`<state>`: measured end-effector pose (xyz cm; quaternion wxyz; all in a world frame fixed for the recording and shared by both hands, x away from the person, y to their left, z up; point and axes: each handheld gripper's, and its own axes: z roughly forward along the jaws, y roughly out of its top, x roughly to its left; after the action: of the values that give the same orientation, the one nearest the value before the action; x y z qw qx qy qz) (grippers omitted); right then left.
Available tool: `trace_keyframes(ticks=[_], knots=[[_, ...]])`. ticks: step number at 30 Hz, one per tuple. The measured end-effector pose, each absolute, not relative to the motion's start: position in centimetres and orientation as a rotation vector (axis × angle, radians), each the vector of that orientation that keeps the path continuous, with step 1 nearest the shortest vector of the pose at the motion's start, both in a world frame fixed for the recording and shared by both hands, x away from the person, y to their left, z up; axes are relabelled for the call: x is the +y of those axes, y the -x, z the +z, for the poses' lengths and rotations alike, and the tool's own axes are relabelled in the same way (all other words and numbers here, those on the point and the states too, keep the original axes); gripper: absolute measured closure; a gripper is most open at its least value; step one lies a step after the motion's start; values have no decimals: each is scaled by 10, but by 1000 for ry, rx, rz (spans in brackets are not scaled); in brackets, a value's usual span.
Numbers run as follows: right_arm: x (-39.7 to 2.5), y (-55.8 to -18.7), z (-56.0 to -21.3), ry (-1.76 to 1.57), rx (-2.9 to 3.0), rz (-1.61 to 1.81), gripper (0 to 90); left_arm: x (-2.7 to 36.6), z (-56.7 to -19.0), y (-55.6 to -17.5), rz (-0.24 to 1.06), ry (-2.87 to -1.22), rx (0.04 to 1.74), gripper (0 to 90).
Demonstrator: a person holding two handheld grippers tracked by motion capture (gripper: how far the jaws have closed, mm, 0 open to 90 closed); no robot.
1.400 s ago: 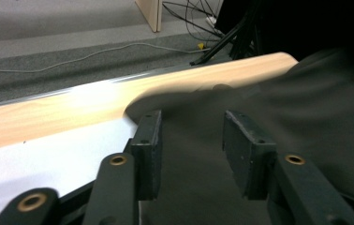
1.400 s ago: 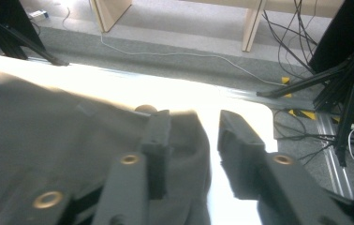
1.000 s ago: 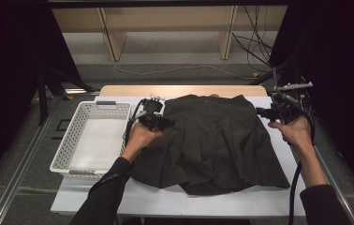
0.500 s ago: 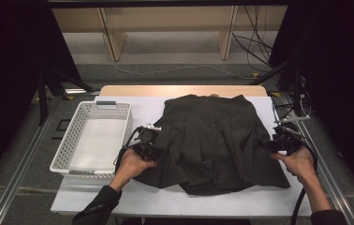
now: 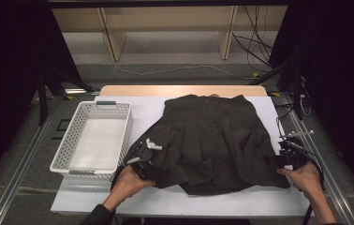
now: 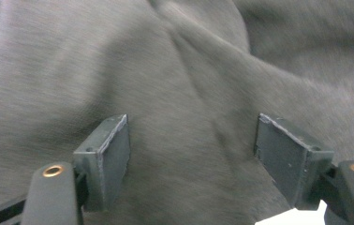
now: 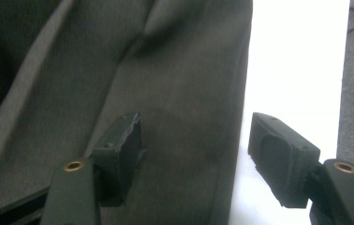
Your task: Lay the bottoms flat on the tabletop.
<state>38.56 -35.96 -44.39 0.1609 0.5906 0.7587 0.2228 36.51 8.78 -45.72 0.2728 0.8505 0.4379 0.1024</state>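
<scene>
Both hands have drawn back from the skirt's [image 5: 212,140] top; left gripper [image 5: 143,168] and right gripper [image 5: 278,159] now flank its hem.

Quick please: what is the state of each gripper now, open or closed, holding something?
Left gripper: open, over the dark skirt, holding nothing.
Right gripper: open, astride the skirt's side edge, holding nothing.

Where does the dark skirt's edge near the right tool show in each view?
High view: the dark skirt lies mid-table; its right edge meets the right tool.
Left gripper view: skirt cloth lies behind both open jaws.
Right gripper view: the skirt edge runs between the open jaws.
Shared landmark: white table.
</scene>
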Motion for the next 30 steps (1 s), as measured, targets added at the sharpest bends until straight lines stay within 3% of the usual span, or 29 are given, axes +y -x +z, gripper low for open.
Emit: trace_keyframes(ticks=[4, 6, 7, 8, 9, 10, 11, 12, 13, 17, 27, 29, 30], knots=[[-362, -379, -453, -1727, 2190, 596, 376, 81, -469, -364, 260, -2335, 1142, 356], [-363, -376, -458, -1748, 2218, 586, 397, 80, -473, -362, 251, -2347, 1119, 483], [-363, -372, -461, -1754, 2220, 592, 451, 80, -474, -361, 270, -2351, 1106, 602], [-363, -370, -460, -1766, 2221, 606, 513, 80, -475, -360, 302, -2352, 1096, 659], [-363, -370, -460, -1766, 2221, 606, 513, 81, -474, -361, 303, -2353, 1093, 659], [-363, -367, -460, -1754, 2222, 601, 624, 83, -474, -361, 294, -2338, 1098, 779], [-363, -366, -460, -1729, 2220, 567, 827, 85, -474, -362, 276, -2328, 1102, 803], [-363, -366, -460, -1729, 2220, 567, 827, 85, -474, -363, 270, -2322, 1107, 803], [-364, -366, -459, -1736, 2226, 568, 882, 85, -474, -363, 266, -2316, 1113, 838], [-379, -365, -450, -1741, 2217, 614, 900, 85, -469, -360, 237, -2300, 1087, 884], [-415, -381, -449, -1746, 2020, 435, 899, 83, -459, -357, 224, -2257, 1052, 882], [-417, -382, -448, -1743, 1989, 440, 866, 85, -459, -358, 225, -2253, 1060, 880], [-417, -383, -447, -1759, 1983, 451, 767, 86, -459, -359, 224, -2251, 1063, 880]])
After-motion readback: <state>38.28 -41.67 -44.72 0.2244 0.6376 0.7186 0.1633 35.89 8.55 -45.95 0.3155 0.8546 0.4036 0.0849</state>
